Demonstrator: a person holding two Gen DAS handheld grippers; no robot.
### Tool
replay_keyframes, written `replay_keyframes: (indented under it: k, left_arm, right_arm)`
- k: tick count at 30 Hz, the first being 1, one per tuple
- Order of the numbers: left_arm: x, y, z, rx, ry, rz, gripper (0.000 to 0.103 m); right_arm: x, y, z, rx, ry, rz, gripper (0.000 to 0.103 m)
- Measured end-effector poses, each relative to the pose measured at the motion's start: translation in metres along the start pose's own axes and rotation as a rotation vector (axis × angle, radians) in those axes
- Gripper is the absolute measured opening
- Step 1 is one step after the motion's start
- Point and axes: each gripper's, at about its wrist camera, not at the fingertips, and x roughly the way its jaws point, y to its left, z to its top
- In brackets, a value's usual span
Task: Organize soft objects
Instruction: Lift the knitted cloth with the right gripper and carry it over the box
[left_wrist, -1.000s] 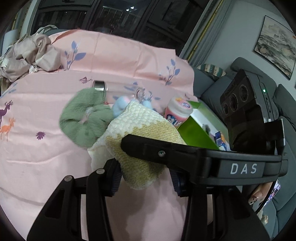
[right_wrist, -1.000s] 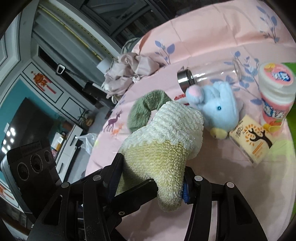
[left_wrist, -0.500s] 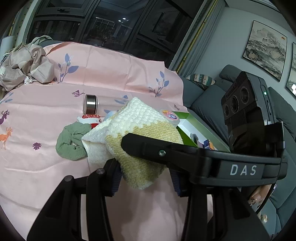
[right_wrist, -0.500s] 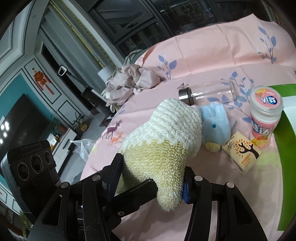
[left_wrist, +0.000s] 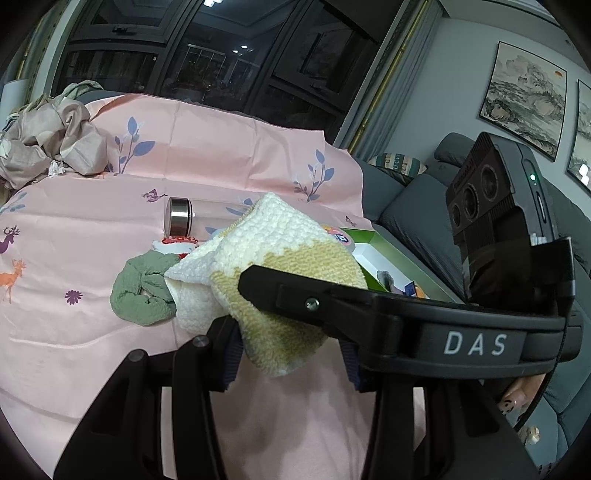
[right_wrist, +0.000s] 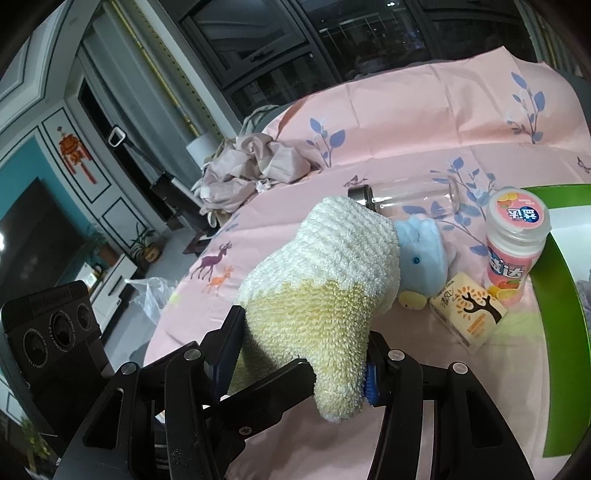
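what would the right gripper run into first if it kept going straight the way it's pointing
Probably the blue plush bunny. The right gripper is shut on the fluffy sock, whose white cuff juts ahead and already hides part of the bunny, so the cuff would likely touch first. Depth is hard to judge in this fisheye view.

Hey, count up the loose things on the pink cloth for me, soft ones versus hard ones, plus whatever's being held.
Soft: 5 – fuzzy sock, green scrunchie, blue plush, red and white item, crumpled beige cloth
Hard: 3 – glass bottle, pink candy jar, small yellow carton
Total: 8
The sock is held in both grippers.
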Motion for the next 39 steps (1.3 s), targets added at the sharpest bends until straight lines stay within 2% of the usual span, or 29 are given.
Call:
replay_keyframes:
  k: [9,21,39]
  left_arm:
    - [-0.008,-0.009,0.001,0.034,-0.045,-0.014,0.042]
    - [-0.010,-0.013,0.004,0.043,-0.056,-0.011,0.042]
    - [-0.012,-0.052,0.023,0.170,-0.087,-0.008,0.043]
  right_arm:
    - [-0.012,0.008,0.001,-0.046,-0.030,-0.023,0.056]
    - [-0.017,0.009,0.002,-0.065,-0.043,-0.027,0.056]
    - [-0.062,0.001,0.008,-0.054,-0.148,0.004,0.056]
